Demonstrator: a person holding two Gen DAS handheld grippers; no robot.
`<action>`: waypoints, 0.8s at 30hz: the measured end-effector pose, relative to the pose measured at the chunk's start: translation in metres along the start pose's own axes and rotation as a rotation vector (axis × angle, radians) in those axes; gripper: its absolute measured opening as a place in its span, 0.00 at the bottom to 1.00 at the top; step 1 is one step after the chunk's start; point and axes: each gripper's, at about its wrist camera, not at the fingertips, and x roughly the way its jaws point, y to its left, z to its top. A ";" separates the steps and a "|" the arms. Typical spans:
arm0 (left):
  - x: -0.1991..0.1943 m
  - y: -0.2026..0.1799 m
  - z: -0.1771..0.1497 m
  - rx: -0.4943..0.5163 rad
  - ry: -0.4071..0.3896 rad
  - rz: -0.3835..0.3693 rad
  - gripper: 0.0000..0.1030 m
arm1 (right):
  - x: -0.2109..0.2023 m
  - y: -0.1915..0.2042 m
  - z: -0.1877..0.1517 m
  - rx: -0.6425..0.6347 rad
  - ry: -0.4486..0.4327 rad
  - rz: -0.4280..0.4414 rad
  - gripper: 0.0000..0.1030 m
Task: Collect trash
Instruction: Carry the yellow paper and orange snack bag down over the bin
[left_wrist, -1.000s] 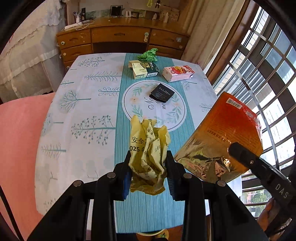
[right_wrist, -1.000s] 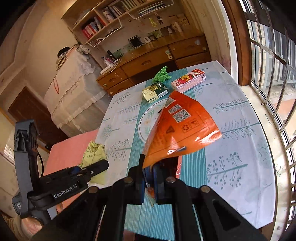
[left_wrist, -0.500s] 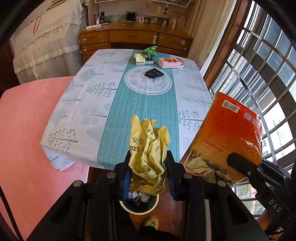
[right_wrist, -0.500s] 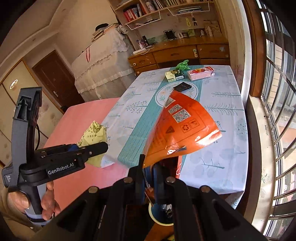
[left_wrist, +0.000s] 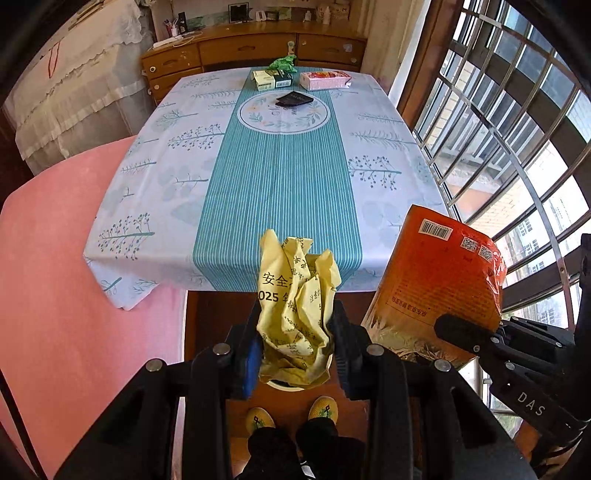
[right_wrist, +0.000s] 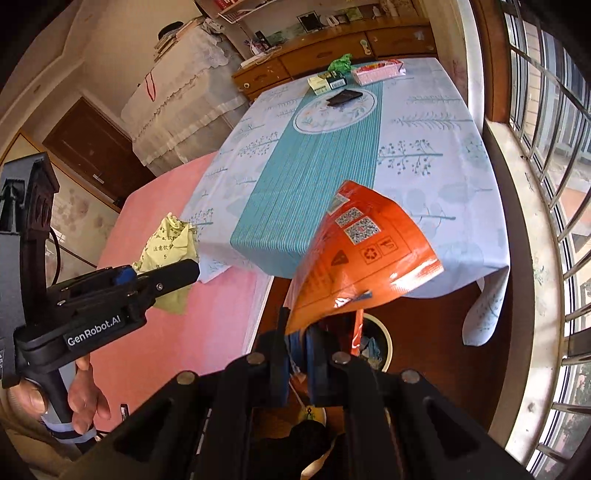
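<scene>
- Two loads are in the air at once: the left tongs (left_wrist: 295, 343) are clenched on a crumpled yellow paper (left_wrist: 295, 306), and the right tongs (right_wrist: 297, 354) are pinched tight on the bottom edge of an orange foil bag (right_wrist: 354, 266).
- Both hang off the near edge of the tabletop (left_wrist: 280, 177), over the wooden floor, with a pale-rimmed bin (right_wrist: 382, 341) below. From the left view only a sliver of that rim peeks out under the paper, so the aim there is partly blind.
- Risk one: the bag is big, stiff and held by a thin margin. It could tip sideways on release and land across the rim instead of inside.
- Risk two: the paper is springy. Let go off-centre and it may bounce off the rim onto the floor beside the person's yellow shoes (left_wrist: 323, 406).
- Risk three: the two tools sit close together, so a simultaneous drop could knock bag against paper.
- Several pieces wait at the far end: a green wrapper (left_wrist: 283, 63), a green-and-white box (left_wrist: 271, 79), a pink box (left_wrist: 325, 79) and a black packet (left_wrist: 294, 99). It's a long reach back.
</scene>
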 end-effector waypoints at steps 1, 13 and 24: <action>0.006 0.001 -0.006 0.006 0.012 -0.005 0.31 | 0.006 0.001 -0.006 0.005 0.017 -0.010 0.07; 0.145 0.026 -0.092 0.034 0.235 -0.068 0.31 | 0.148 -0.026 -0.096 0.148 0.268 -0.090 0.08; 0.315 0.055 -0.142 0.021 0.374 -0.079 0.32 | 0.307 -0.093 -0.148 0.237 0.361 -0.127 0.10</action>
